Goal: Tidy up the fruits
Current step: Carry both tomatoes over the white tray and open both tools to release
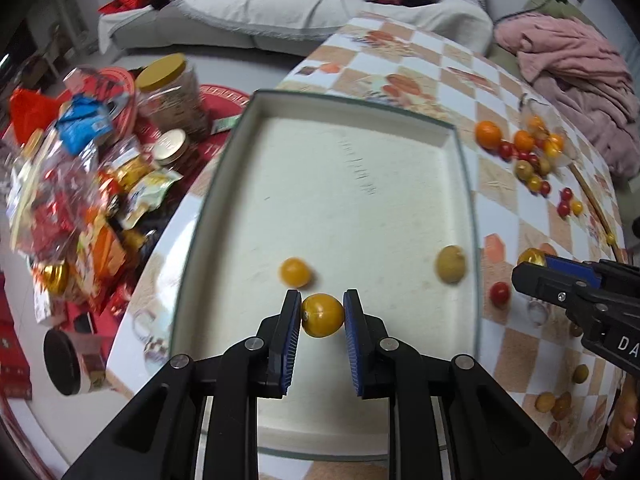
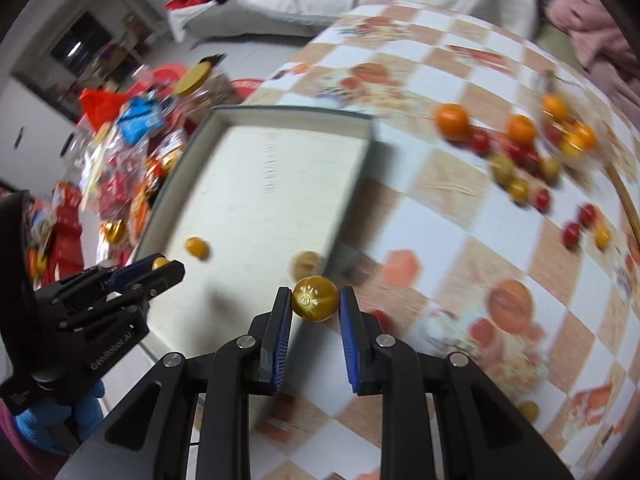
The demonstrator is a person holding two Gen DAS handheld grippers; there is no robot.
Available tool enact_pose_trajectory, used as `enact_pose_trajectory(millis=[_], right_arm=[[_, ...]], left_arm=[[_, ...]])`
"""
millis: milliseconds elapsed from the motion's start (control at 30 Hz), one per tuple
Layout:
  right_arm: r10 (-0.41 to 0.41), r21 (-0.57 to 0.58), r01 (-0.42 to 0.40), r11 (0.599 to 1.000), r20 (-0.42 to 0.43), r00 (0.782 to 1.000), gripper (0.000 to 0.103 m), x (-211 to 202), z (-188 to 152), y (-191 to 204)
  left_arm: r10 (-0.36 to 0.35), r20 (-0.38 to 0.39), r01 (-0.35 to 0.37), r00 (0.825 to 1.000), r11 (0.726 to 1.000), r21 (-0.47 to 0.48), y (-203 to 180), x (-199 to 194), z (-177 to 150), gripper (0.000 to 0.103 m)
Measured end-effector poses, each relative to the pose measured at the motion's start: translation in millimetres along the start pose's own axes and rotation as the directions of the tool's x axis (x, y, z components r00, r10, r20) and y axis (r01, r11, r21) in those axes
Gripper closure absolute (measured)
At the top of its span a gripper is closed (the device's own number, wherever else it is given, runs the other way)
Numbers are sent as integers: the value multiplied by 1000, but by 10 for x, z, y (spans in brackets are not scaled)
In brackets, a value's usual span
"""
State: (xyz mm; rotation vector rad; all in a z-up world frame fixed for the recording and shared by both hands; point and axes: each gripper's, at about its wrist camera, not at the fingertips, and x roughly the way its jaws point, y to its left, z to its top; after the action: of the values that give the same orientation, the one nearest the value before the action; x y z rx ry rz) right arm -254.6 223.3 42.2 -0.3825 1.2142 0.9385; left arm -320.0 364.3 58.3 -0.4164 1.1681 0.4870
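My left gripper [image 1: 322, 314] is shut on a yellow tomato [image 1: 322, 315] and hangs over the near part of a white tray [image 1: 256, 100]. On the tray floor lie an orange-yellow tomato [image 1: 295, 272] and a greenish-yellow fruit [image 1: 451, 264]. My right gripper [image 2: 315, 304] is shut on a yellow tomato [image 2: 314, 298], over the tray's right rim [image 2: 352, 184]. In the left wrist view the right gripper [image 1: 532, 264] shows at the right edge with its tomato [image 1: 531, 257]. The left gripper [image 2: 164, 266] appears at the left of the right wrist view.
A pile of oranges [image 1: 488, 134] and small red and yellow tomatoes [image 1: 532, 168] lies on the checked tablecloth [image 1: 400, 52] right of the tray. A red tomato [image 1: 500, 293] sits near the tray. Snack packets and jars [image 1: 176, 96] crowd the floor at the left. A sofa [image 1: 280, 4] stands behind.
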Motion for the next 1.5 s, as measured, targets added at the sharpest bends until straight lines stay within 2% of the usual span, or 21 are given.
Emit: enact_pose_trajectory(millis=[200,400,733,767,800,833,867,933,967,1000,1067,1133,1167,1200,1300,1500], right_arm=[[26,-77,-29,997,-45,999,77,239,68,328],[12,-134,-23,991,-76,997,77,485,115,519],[-47,-205,23,979,-114,992,77,803,102,619],[-53,-209,27,978,-118,992,77,824,96,620],[-58,-212,30,977,-127,990,76,856,86,616],[-52,-213,26,977,-118,992,76,850,83,619],[-48,-217,22,976,-119,992,73,852,82,626],[-42,-228,14,974,-122,992,63,869,89,665],[-42,-233,12,972,-121,992,52,866,94,679],[-45,-236,16,972,-118,992,47,858,97,684],[-31,-232,6,973,-107,994,45,816,116,690],[-7,-221,-14,975,-94,996,36,746,142,686],[3,-216,-21,976,-86,996,27,713,149,685],[13,-209,-28,977,-75,997,23,671,162,683],[23,-185,-30,982,-40,999,22,524,191,642],[-16,-75,17,997,17,1000,21,250,135,300]], left_arm=[[44,-34,-46,998,997,-59,273,130,-181,80],[57,-58,-62,997,994,-94,417,252,-257,80],[94,-52,-96,994,995,-32,373,355,-276,78],[112,-51,-113,992,993,-27,375,353,-274,69],[130,-48,-131,990,991,-23,377,349,-273,43],[106,-48,-107,993,994,-22,382,349,-273,37],[107,-45,-108,993,994,-26,385,343,-279,34],[120,-39,-120,992,993,-11,355,346,-290,34],[129,-45,-130,991,992,-3,352,358,-292,34],[129,-49,-129,990,992,-5,351,358,-290,34],[123,-55,-124,991,992,-18,369,356,-285,34],[120,-59,-121,991,992,-22,370,342,-278,34],[122,-61,-123,991,992,-19,364,333,-270,34],[124,-62,-126,990,992,-15,356,328,-261,34],[128,-57,-128,990,992,8,305,304,-214,34],[107,-31,-104,994,991,88,24,234,-50,34]])
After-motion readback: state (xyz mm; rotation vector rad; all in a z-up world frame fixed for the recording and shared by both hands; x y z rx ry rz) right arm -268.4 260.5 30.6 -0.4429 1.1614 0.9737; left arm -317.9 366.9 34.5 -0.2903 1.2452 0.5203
